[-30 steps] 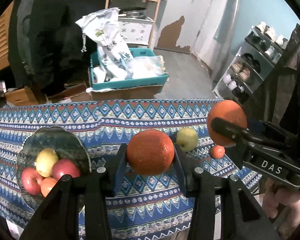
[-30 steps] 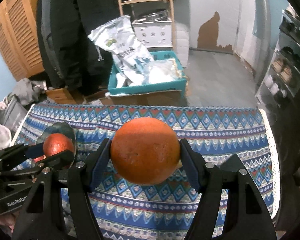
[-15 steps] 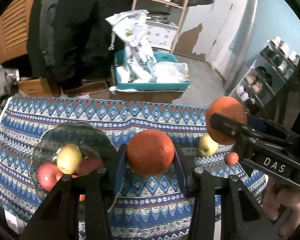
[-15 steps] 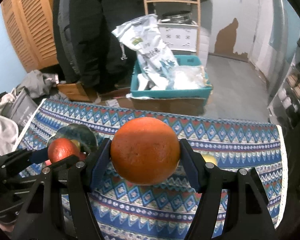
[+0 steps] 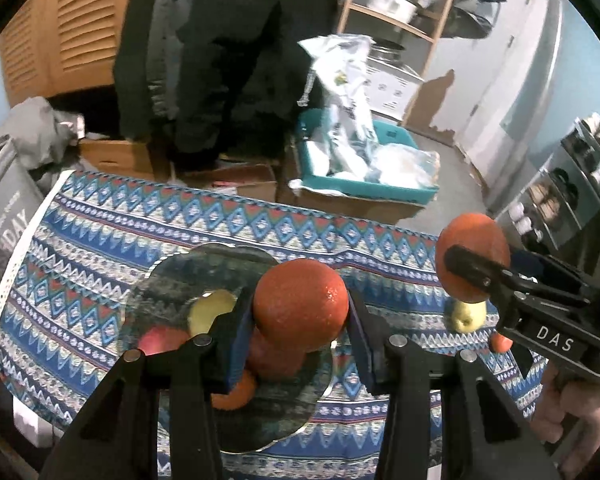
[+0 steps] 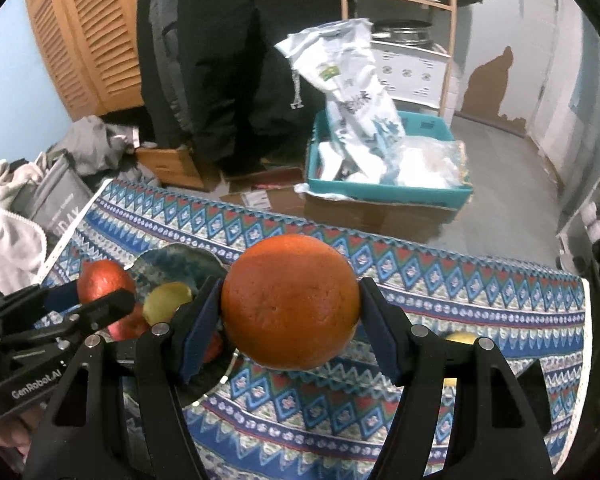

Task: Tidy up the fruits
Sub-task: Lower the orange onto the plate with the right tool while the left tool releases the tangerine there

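My left gripper (image 5: pixel 300 312) is shut on a reddish orange (image 5: pixel 300 304), held above the dark glass plate (image 5: pixel 180 280). The plate holds a yellow apple (image 5: pixel 210 312), red apples (image 5: pixel 160 340) and a small orange (image 5: pixel 236 394). My right gripper (image 6: pixel 290 304) is shut on a bigger orange (image 6: pixel 290 300); in the left wrist view that orange (image 5: pixel 474 256) hangs right of the plate. On the patterned cloth (image 5: pixel 100 240) lie a green-yellow apple (image 5: pixel 468 316) and a small tangerine (image 5: pixel 500 342). In the right wrist view the left gripper's orange (image 6: pixel 104 280) is at the plate (image 6: pixel 180 264).
Beyond the table's far edge stand a teal crate (image 5: pixel 380 184) with white bags on a cardboard box, a person's dark legs (image 5: pixel 228 60), a wooden shelf rack (image 5: pixel 400 8) and a grey bag (image 5: pixel 8 208) at left. A shoe rack (image 5: pixel 572 184) lines the right wall.
Both grippers have carried their oranges leftward across the table. The plate now sits under the left gripper's orange, and the loose apple and tangerine lie further right.
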